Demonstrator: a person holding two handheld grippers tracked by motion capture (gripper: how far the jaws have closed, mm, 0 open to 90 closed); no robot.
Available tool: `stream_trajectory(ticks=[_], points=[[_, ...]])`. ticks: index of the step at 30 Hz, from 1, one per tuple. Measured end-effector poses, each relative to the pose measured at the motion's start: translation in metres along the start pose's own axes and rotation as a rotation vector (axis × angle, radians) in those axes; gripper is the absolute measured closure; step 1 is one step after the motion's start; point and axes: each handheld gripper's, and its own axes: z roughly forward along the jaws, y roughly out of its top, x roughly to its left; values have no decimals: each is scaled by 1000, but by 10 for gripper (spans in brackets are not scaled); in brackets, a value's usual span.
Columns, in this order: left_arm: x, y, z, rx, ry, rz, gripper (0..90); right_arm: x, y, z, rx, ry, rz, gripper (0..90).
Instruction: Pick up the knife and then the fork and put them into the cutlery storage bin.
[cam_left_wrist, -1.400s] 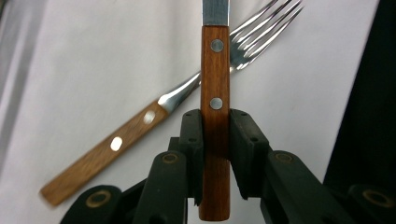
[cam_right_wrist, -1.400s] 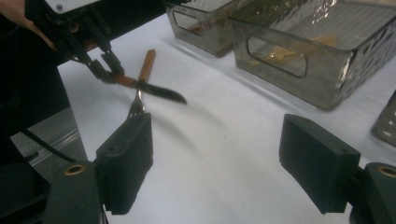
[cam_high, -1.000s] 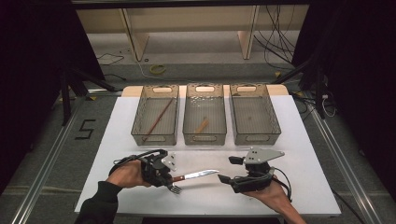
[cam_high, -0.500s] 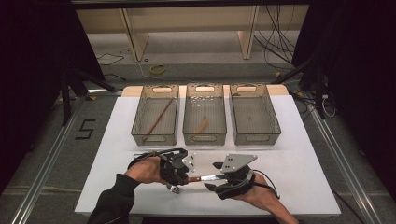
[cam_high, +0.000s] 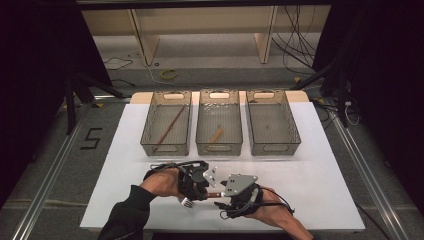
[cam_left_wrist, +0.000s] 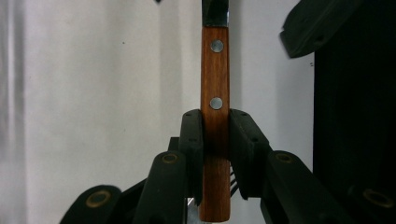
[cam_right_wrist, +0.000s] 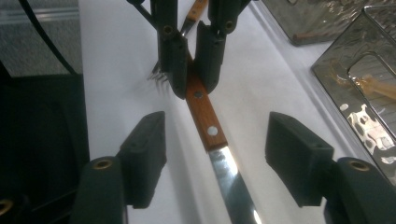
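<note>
Between the right gripper (cam_right_wrist: 215, 154)'s two black jaws, which have just been closing but stand clear of it, lies a steel-bladed knife with a riveted brown wooden handle (cam_right_wrist: 205, 114). Beyond them the left gripper (cam_right_wrist: 191, 65) clamps that handle, with fork tines (cam_right_wrist: 158, 74) just beside it.

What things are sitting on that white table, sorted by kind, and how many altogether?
Clear plastic bins: 3
Wooden-handled steel knife: 1
Wooden-handled metal fork: 1
Long brown stick: 1
Short wooden piece: 1
Total: 7
</note>
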Motion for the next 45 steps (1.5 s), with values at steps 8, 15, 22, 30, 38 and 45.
stream_trajectory(ticks=[8, 15, 22, 30, 38, 45], points=[[-4, 4, 1, -2, -3, 21, 755, 2, 1, 7, 39, 0, -60, 501], [-7, 7, 1, -1, -13, 35, 754, 1, 0, 11, 68, 15, -105, 560], [-9, 9, 0, -4, -17, 45, 754, 4, -1, 13, 83, 24, -105, 627], [-10, 9, 0, -6, -21, 53, 754, 5, -1, 13, 88, 29, -130, 699], [-11, 9, 0, -5, -33, 61, 753, 8, -1, 13, 100, 51, -142, 758], [-8, 8, -3, -11, -29, 86, 739, 8, -3, 14, 102, 60, -167, 779]])
